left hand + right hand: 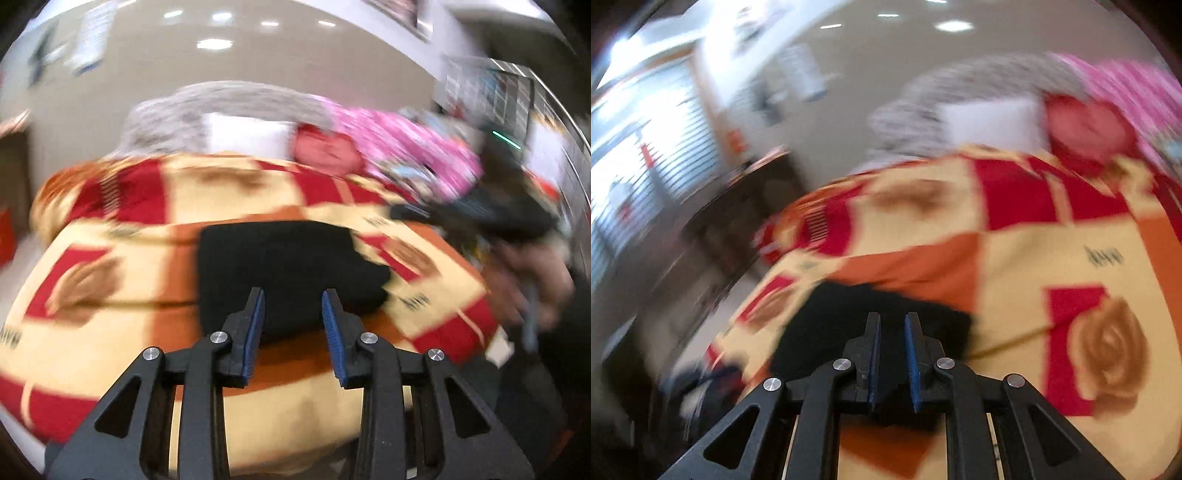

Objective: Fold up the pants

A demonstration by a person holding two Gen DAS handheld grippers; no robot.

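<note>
Lying folded into a compact dark rectangle, the black pants [288,273] rest on a bed blanket [110,229] patterned in red, cream and orange squares with brown rose motifs; both views are smeared by motion blur. At far left of the left wrist view, the blanket's edge drops toward a pale floor. Centre frame, the left gripper [293,299] hovers at the near edge of the pants, its blue-padded fingers [258,317] spread apart with nothing between them; whether the tips touch the cloth cannot be told. Behind the pants, at the head of the bed, sit a grey textured cushion [177,114], a white pillow [247,136], a red cushion [327,151] and pink fabric [406,147]. At right, a blurred hand [532,280] carries the other gripper's dark body [498,214] beside the bed. In the right wrist view, a dark table [738,206] and bright slatted blinds [650,155] occupy the left; the pants [831,332] lie low at centre, and the right gripper [892,321] sits over them with its fingers drawn close, a narrow gap remaining and no cloth visibly pinched.
</note>
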